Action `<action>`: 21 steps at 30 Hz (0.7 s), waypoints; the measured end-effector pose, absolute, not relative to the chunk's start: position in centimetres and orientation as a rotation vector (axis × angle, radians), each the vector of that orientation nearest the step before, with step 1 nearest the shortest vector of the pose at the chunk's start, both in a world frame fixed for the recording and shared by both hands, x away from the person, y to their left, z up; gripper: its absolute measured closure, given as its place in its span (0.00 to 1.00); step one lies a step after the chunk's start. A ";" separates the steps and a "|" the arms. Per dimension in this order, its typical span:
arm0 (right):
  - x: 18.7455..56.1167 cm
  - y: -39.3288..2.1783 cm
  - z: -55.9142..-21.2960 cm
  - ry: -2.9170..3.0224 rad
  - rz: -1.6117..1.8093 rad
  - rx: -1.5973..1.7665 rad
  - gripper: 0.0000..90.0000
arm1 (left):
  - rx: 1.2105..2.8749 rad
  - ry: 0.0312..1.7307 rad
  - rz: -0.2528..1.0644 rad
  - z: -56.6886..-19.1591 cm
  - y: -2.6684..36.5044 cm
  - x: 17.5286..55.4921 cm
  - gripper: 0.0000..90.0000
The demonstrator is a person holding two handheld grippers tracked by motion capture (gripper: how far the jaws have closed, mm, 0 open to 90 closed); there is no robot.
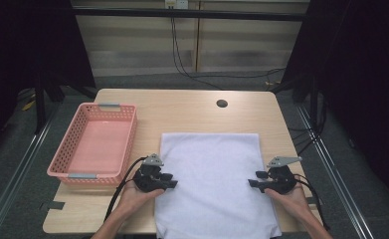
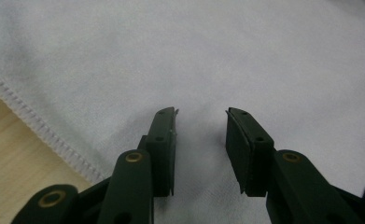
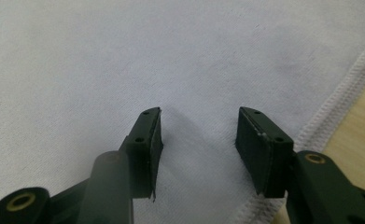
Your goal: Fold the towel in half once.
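Both pairs of jaws stand apart with nothing clamped. The left gripper (image 2: 200,116) points over the white towel (image 1: 212,184), whose stitched hem runs at its 8 o'clock. The right gripper (image 3: 200,114) faces the same towel, hem at 4 o'clock. A pink basket (image 1: 67,172) sits at the towel's 9 o'clock on the table (image 1: 182,107).

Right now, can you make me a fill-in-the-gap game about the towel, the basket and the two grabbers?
1. The white towel lies flat on the wooden ____.
2. The basket beside the towel is coloured ____.
3. The left gripper and right gripper both have their jaws ____, with nothing pinched between them.
4. The basket stands on the towel's ____ side in the high view.

Missing words: table; pink; open; left
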State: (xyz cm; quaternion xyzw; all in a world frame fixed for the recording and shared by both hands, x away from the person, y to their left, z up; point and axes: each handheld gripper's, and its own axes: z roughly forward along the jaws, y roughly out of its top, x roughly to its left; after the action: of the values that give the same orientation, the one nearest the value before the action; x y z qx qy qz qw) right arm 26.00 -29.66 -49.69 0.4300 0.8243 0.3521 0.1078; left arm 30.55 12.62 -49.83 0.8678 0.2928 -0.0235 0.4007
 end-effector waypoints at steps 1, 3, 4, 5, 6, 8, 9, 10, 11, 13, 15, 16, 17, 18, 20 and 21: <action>25.7 -29.7 -49.6 2.430 1.033 1.273 0.56 | 2.196 0.737 -0.063 -49.8 12.6 30.4 0.70; 25.1 -29.7 -49.6 2.432 1.035 1.296 0.56 | 2.189 0.737 -0.080 -49.9 12.7 30.1 0.70; 24.9 -29.8 -49.5 2.433 1.041 1.315 0.56 | 2.183 0.737 -0.095 -49.9 12.7 29.8 0.70; 24.5 -30.0 -49.6 2.434 1.056 1.308 0.56 | 2.195 0.728 -0.091 -49.8 12.7 29.6 0.70; 24.1 -30.0 -49.6 2.436 1.055 1.300 0.56 | 2.196 0.732 -0.085 -49.8 12.6 29.3 0.70; 23.4 -29.9 -49.5 2.441 1.035 1.292 0.56 | 2.203 0.715 -0.062 -49.8 12.4 29.0 0.69; 23.1 -29.8 -49.5 2.444 1.031 1.284 0.56 | 2.221 0.706 -0.049 -49.7 12.4 29.0 0.69; 22.9 -29.8 -49.5 2.447 1.026 1.267 0.56 | 2.214 0.720 -0.063 -49.7 12.4 28.9 0.69; 22.7 -29.8 -49.5 2.452 1.035 1.269 0.56 | 2.219 0.715 -0.069 -49.6 12.5 28.9 0.68; 22.3 -29.9 -49.4 2.465 1.037 1.279 0.56 | 2.215 0.711 -0.074 -49.7 12.5 28.4 0.68; 21.9 -30.0 -49.3 2.479 1.044 1.277 0.56 | 2.227 0.703 -0.081 -49.6 12.5 27.8 0.68; 21.6 -30.0 -49.3 2.486 1.046 1.283 0.56 | 2.232 0.696 -0.084 -49.5 12.5 27.4 0.68; 21.3 -30.0 -49.2 2.495 1.051 1.297 0.56 | 2.244 0.699 -0.081 -49.4 12.5 27.0 0.68; 20.9 -30.0 -49.1 2.505 1.049 1.299 0.56 | 2.265 0.710 -0.081 -49.2 12.4 26.5 0.68; 20.2 -29.8 -49.0 2.539 1.040 1.282 0.55 | 2.304 0.677 -0.064 -48.7 12.0 24.8 0.63; 19.9 -29.7 -48.9 2.553 1.031 1.272 0.55 | 2.323 0.662 -0.036 -48.7 11.9 24.1 0.62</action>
State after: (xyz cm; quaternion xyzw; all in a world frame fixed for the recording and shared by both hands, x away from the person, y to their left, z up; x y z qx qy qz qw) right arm 19.95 -29.72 -48.87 0.4189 0.8405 0.3393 0.0544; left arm 24.08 11.92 -48.73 0.8989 0.2564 -0.0138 0.3551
